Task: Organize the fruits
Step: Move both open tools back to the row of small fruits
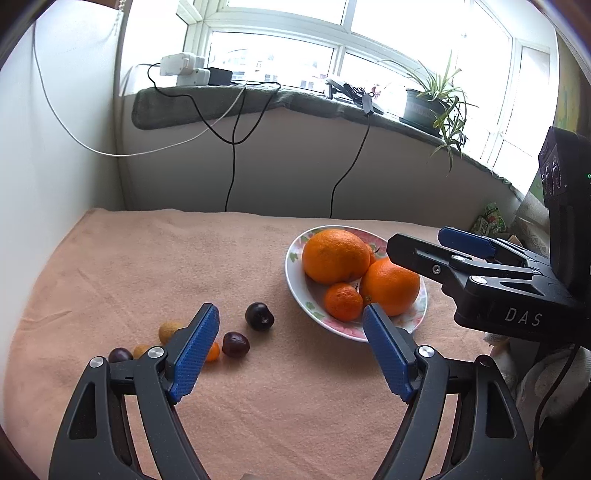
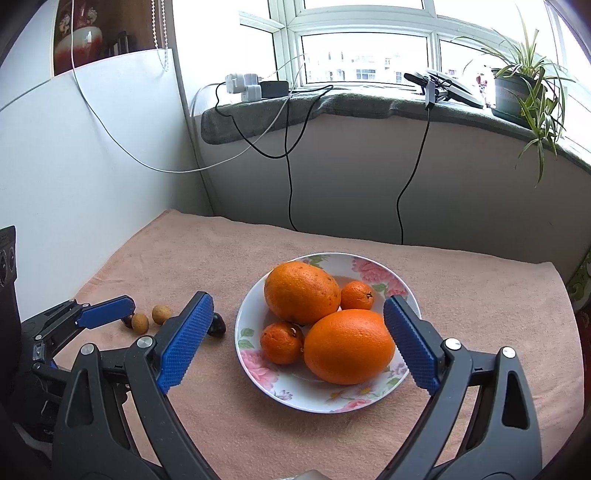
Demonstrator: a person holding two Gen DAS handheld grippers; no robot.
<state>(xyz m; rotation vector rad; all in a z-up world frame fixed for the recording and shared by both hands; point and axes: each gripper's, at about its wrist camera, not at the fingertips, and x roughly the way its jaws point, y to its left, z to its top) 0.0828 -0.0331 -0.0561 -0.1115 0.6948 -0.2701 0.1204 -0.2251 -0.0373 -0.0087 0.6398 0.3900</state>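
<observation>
Hovering left gripper (image 1: 291, 347): I see jaws wide, empty
Right gripper (image 2: 297, 336): wide, empty, above plate (image 2: 295, 395)

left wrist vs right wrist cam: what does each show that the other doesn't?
Left wrist only: two dark plums in full, a third behind the left gripper's finger, and a small orange fruit.
Right wrist only: the whole floral bowl unobstructed, and a shelf with a vase.
Both: two large oranges, two mandarins, two tan longans, the peach cloth, both grippers open and empty.
</observation>
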